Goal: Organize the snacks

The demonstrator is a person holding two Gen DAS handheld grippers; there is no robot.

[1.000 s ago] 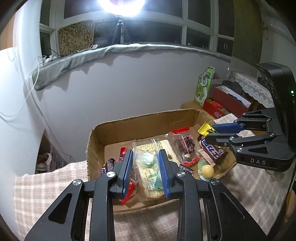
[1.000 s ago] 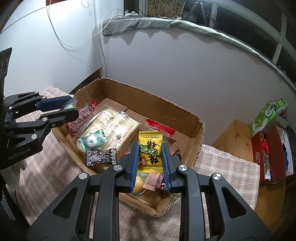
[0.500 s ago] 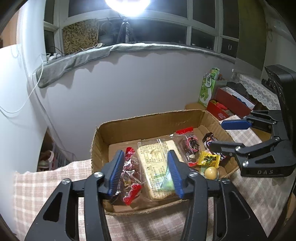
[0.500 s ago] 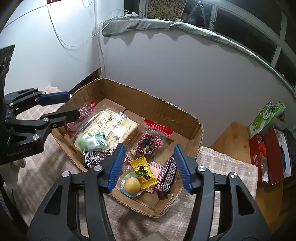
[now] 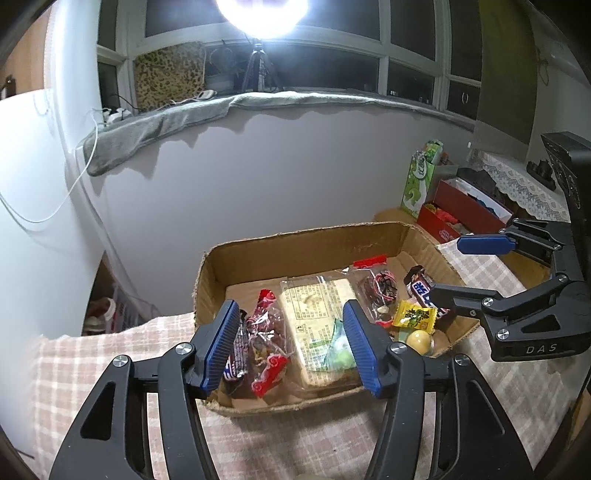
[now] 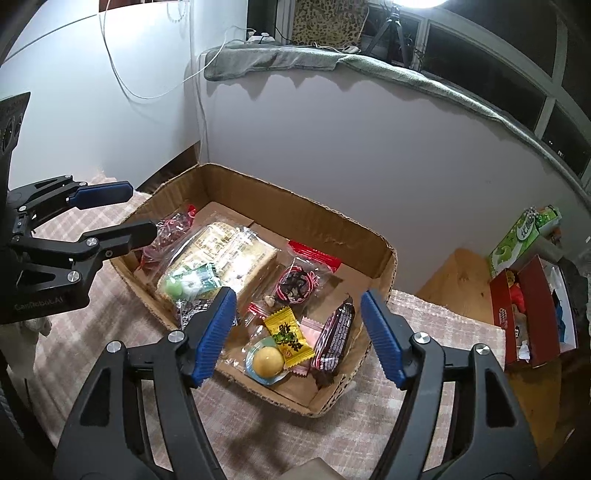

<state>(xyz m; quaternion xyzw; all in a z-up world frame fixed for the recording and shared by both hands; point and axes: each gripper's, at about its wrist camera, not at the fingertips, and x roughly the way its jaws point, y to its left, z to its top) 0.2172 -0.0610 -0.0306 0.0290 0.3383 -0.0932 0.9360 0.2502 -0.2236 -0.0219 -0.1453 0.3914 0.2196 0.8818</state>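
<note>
Both grippers opening, one box (image 6: 369,236)

Occlusions and cut-offs in my two wrist views.

From the left wrist I see the left hand-held gripper (image 5: 290,347) cut off by the bottom edge; its left finger (image 5: 218,349) covers part of a dark wrapped bar (image 5: 236,350), so I cannot read that label. The right hand-held gripper (image 5: 452,267) hides the lower end of a chocolate bar (image 5: 419,288), and its body leaves frame at right. A lamp (image 5: 262,14) is blown out white. From the right wrist, print on the large clear packet (image 6: 225,251) is too small to read.
</note>
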